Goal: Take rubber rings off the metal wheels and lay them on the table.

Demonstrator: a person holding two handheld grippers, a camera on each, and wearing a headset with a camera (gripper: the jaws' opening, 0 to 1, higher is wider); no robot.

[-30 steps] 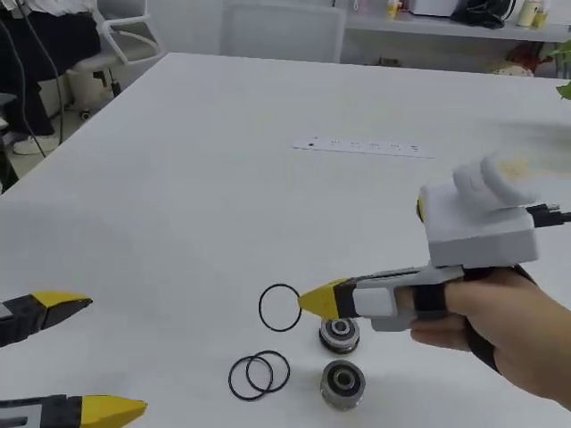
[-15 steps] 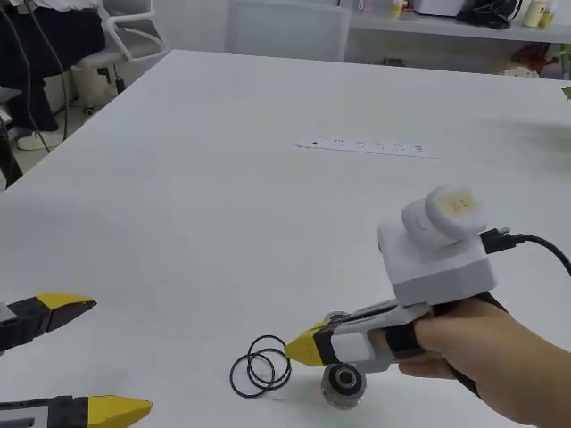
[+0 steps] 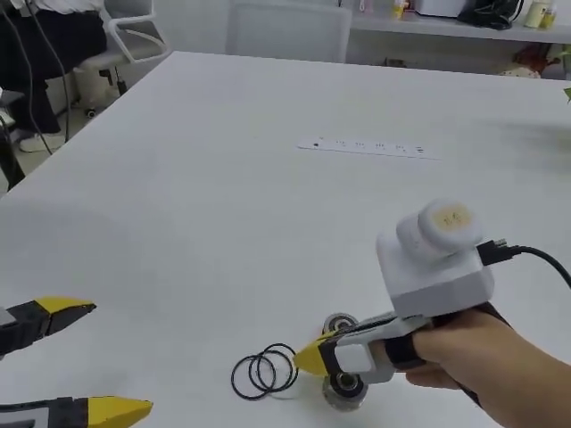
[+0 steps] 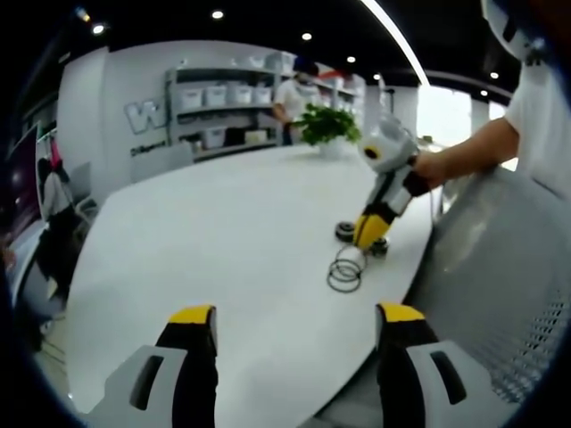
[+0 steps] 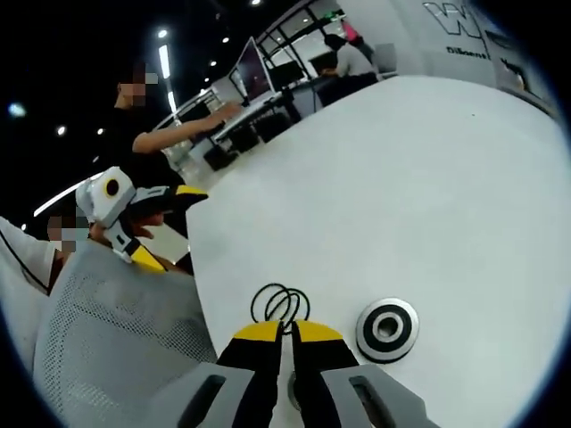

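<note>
Three black rubber rings (image 3: pixel 263 370) lie overlapping on the white table (image 3: pixel 223 196). My right gripper (image 3: pixel 308 358) has its yellow tips low at their right edge, shut on the nearest rubber ring (image 5: pixel 278 303). Two metal wheels sit by it: one (image 3: pixel 339 323) behind the jaws, one (image 3: pixel 344 387) in front. In the right gripper view a wheel (image 5: pixel 386 328) lies right of the tips. My left gripper (image 3: pixel 89 357) hovers open at the near left, nothing between its jaws. The left gripper view shows the rings (image 4: pixel 345 270) and the right gripper (image 4: pixel 370 230) ahead.
A white power strip (image 3: pixel 366 146) lies across the table's far middle. Office chairs (image 3: pixel 285 31) stand beyond the far edge. A grey mesh chair (image 4: pixel 500 294) is close at the near side. A potted plant (image 4: pixel 326 125) stands at the table's end.
My right gripper has carried a ring from beside the far wheel down and toward me, to the two rings on the table. The left gripper has stayed put.
</note>
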